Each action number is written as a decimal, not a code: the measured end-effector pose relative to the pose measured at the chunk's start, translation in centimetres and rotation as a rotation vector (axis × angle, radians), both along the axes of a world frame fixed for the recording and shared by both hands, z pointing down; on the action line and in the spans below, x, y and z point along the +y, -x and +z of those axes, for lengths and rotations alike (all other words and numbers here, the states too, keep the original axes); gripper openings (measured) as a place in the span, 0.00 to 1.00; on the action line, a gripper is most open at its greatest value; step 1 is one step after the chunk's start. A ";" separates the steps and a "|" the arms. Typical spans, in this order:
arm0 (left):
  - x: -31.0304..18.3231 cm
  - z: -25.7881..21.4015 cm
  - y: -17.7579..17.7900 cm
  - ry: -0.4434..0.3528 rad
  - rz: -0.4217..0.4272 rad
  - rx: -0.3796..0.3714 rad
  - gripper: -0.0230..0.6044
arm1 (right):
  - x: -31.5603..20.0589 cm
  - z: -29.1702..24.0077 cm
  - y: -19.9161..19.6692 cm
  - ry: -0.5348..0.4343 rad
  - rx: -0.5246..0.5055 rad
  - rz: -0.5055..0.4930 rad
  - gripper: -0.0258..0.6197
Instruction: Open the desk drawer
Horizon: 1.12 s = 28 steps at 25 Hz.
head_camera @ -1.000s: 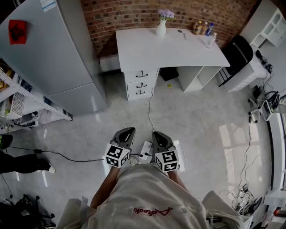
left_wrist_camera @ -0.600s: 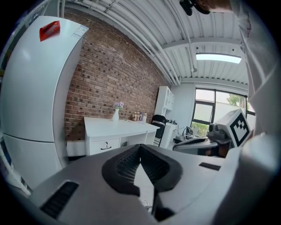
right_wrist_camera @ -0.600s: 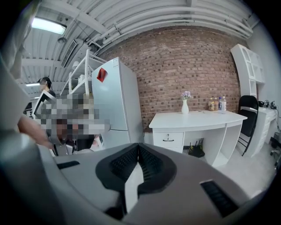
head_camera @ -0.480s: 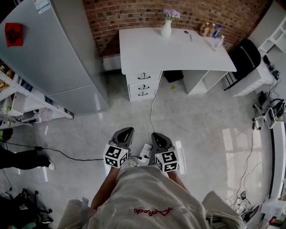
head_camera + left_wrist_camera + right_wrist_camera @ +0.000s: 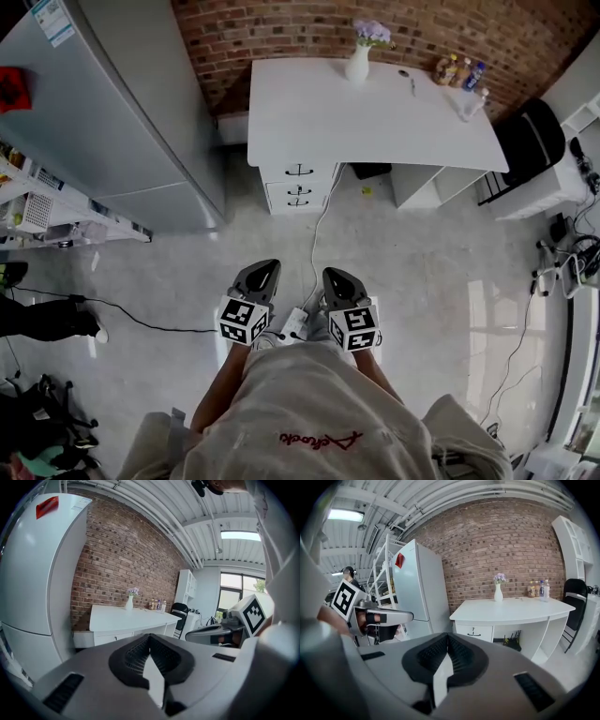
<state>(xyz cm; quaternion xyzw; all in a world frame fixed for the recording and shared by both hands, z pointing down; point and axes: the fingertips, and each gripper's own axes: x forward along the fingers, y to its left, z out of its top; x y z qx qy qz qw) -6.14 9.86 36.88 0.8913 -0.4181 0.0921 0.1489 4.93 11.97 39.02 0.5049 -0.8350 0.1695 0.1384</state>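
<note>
The left tongs (image 5: pixel 266 268) and right tongs (image 5: pixel 332 275) are each pressed together with nothing between them. They are side by side and touch nothing. Between them, on the floor (image 5: pixel 412 253), lies a power strip (image 5: pixel 295 323). Its white cable (image 5: pixel 317 234) runs ahead to the counter (image 5: pixel 375 112). The drawers (image 5: pixel 298 186), all closed, stack under the counter's left end, well ahead of the tongs. A vase (image 5: pixel 357 66) and bottles (image 5: pixel 459 70) stand at the counter's far edge. A fridge (image 5: pixel 112 112) stands ahead-left and a black chair (image 5: pixel 534 141) far right.
</note>
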 end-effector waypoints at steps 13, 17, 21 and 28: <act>-6.4 0.4 -0.6 0.027 -0.262 -0.041 0.06 | -7.0 1.1 -5.9 0.040 -0.035 -0.130 0.07; -6.3 0.0 -0.5 0.025 -0.323 -0.044 0.06 | -8.0 1.5 -6.2 0.052 -0.027 -0.193 0.07; -6.1 0.6 -0.2 0.047 -0.330 -0.054 0.06 | -9.0 1.8 -6.1 0.058 -0.026 -0.195 0.07; -7.6 1.2 1.3 0.056 -0.288 -0.025 0.06 | -9.6 2.3 -3.8 0.078 -0.032 -0.164 0.07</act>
